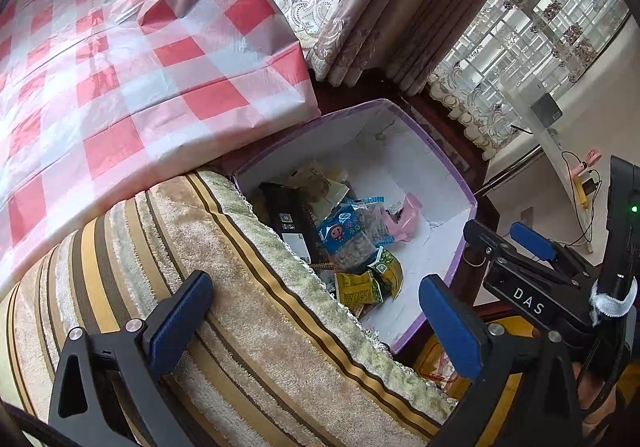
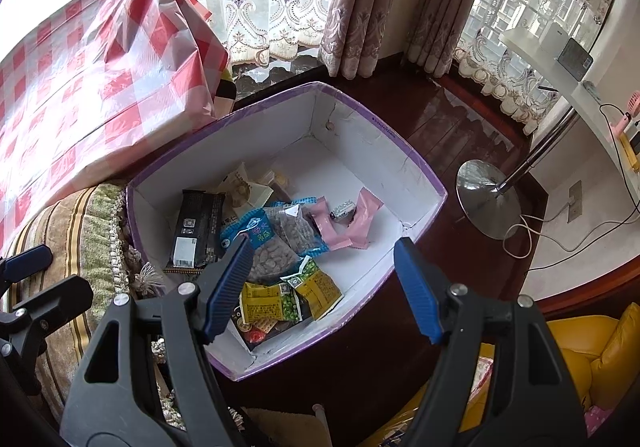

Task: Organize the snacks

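1. Right wrist view: right gripper (image 2: 320, 287), blue-padded fingers (image 2: 228, 287) parted with nothing between them, hanging above the near end of the box.
2. Box (image 2: 400, 167): open cardboard carton, white inside, purple rim, standing on dark wooden floor (image 2: 440, 119) beside the cushion.
3. Box contents, left portion: black packet (image 2: 196, 231) lying flat, label end near; beige packet (image 2: 244, 187) just beyond it, toward the far wall.
4. Box contents, centre: blue nut bag (image 2: 264, 247), clear-fronted, overlapping a second clear bag; pink wrappers (image 2: 352, 231) to its right, with a small silver item lying among them.
5. Box contents, near end: yellow-green packets (image 2: 296, 295), two or more, crumpled, partly overlapping; further small wrappers beneath, too obscured to identify.
6. Left wrist view: left gripper (image 1: 316, 311), jaws spread fully wide, holding nothing, poised over the striped cushion (image 1: 248, 295) at the box's left edge.
7. Striped cushion: plush, gold and brown bands, fringed edge touching the box's left wall.
8. Checked cloth (image 1: 120, 67): red and white, draped over a raised surface left and far of the box.
9. Surroundings: curtains (image 2: 360, 7) on the far side; chrome stand base (image 2: 488, 199) right of the box; yellow seat (image 2: 592, 359) near right.
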`<state>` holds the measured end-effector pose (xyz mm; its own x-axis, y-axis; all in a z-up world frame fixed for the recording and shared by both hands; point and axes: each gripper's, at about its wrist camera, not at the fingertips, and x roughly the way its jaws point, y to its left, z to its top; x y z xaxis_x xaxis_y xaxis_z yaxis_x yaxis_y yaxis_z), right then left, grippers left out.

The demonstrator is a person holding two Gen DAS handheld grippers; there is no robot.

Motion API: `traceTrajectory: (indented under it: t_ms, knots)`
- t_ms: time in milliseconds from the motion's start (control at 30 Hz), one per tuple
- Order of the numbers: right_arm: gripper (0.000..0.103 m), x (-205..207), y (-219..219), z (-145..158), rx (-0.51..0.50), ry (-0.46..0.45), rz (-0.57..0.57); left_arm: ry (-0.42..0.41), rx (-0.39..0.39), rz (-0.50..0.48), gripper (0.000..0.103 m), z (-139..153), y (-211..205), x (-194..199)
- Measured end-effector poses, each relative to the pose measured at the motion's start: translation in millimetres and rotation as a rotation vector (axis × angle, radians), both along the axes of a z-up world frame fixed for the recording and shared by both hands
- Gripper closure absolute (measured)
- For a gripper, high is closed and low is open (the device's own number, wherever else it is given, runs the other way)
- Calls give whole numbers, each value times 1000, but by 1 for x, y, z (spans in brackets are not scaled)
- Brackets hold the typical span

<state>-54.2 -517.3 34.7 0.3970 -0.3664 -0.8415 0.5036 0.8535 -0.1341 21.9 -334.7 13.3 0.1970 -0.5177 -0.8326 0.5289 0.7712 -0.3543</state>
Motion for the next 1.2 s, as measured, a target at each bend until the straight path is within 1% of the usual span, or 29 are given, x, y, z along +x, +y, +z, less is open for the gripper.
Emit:
traceTrajectory:
  t_ms: [1200]
  knots:
    - [28, 1, 1, -5, 21, 15, 8, -2, 8, 4, 0, -1, -1, 0]
